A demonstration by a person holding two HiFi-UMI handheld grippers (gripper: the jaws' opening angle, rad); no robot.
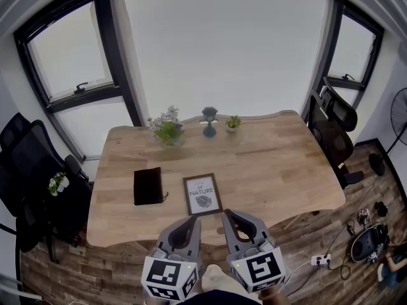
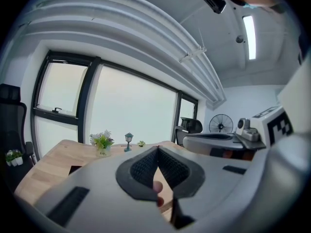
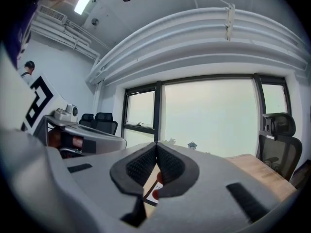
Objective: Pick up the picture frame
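The picture frame, dark-rimmed with a white print, lies flat on the wooden table near its front edge. My left gripper and right gripper hover side by side just short of that edge, one at each near corner of the frame, touching nothing. Both are shut and empty. In the right gripper view a sliver of the frame shows below the closed right gripper. The left gripper view shows the closed left gripper with the tabletop beyond.
A black pouch lies left of the frame. A flower pot, a small lantern figure and a tiny plant stand along the far edge. Office chairs flank the table. Cables and a power strip lie on the floor at right.
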